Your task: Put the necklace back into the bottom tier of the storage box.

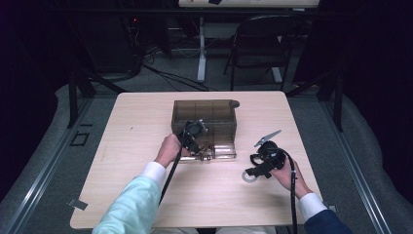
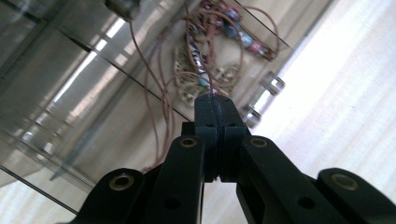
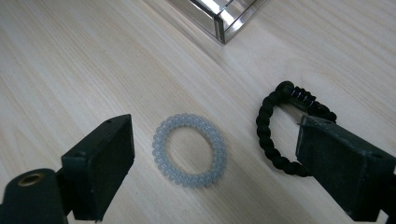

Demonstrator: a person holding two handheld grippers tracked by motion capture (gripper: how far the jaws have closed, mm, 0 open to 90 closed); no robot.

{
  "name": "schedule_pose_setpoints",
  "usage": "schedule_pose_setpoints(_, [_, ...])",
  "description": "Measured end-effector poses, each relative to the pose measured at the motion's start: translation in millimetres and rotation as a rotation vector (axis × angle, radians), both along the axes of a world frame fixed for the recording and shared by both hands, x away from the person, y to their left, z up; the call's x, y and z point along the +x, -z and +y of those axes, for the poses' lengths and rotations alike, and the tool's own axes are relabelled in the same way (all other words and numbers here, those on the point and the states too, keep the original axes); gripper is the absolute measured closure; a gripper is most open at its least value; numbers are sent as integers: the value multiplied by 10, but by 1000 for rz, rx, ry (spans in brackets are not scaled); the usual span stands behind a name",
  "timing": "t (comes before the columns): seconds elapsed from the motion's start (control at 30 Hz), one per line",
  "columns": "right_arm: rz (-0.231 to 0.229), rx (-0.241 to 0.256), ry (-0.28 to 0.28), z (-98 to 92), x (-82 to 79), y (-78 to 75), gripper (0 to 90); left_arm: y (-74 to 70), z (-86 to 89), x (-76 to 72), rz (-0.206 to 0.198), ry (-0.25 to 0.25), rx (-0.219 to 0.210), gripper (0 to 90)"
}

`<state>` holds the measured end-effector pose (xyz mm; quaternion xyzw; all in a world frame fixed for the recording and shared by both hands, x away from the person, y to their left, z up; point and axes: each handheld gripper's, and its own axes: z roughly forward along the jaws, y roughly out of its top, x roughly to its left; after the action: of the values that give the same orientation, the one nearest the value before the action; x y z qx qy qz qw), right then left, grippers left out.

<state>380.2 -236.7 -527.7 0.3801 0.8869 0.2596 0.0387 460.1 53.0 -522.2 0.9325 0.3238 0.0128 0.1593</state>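
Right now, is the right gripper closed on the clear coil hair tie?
No, the right gripper is open, and the hair tie lies untouched on the table between its fingers.

Left arm comes in wearing a pale mint sleeve (image 1: pixel 127 202) with a white cuff; on the other side a dark navy sleeve (image 1: pixel 327 223), also with a white cuff. The left gripper (image 2: pixel 217 100) is matte black plastic, its linkage arms set with brass-ringed pivot holes. The right gripper (image 3: pixel 212 163) has blocky black jaws with flat faces, one brass-ringed hole low at the left. A black cable (image 1: pixel 292 195) trails off it, and a grey three-cornered plate (image 1: pixel 267 137) sits on top
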Motion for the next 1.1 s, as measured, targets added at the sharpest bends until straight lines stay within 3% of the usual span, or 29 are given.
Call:
schedule_pose_setpoints(0.2, [-4, -6, 2, -2, 2, 0, 112, 48, 2, 77, -50, -36, 11, 900])
schedule_pose_setpoints(0.27, [-2, 2, 2, 1, 2, 1, 112, 72, -15, 94, -52, -38, -11, 900])
schedule_pose_setpoints(0.37, [-5, -4, 4, -3, 0, 0, 112, 98, -63, 83, -27, -14, -9, 899])
schedule_pose_setpoints(0.43, [-3, -8, -2, -13, 4, -3, 112, 94, -76, 73, -33, -12, -7, 891])
schedule_pose_setpoints(0.53, [-1, -9, -3, -15, 4, -4, 112, 56, -61, 59, -56, -24, -29, 836])
schedule_pose_setpoints(0.63, [-1, -3, 2, -11, 0, -8, 112, -3, -8, 37, -74, -47, -43, 693])
schedule_pose_setpoints(0.87, [-2, -3, 1, -17, 1, -18, 113, -141, 131, -31, -118, -85, -71, 512])
schedule_pose_setpoints(0.97, [-9, 2, 4, -17, -1, -14, 113, -188, 188, -76, -132, -83, -83, 501])
schedule_pose_setpoints(1.1, [-3, -3, 0, -15, 1, -18, 113, -193, 268, -100, -121, -94, -86, 536])
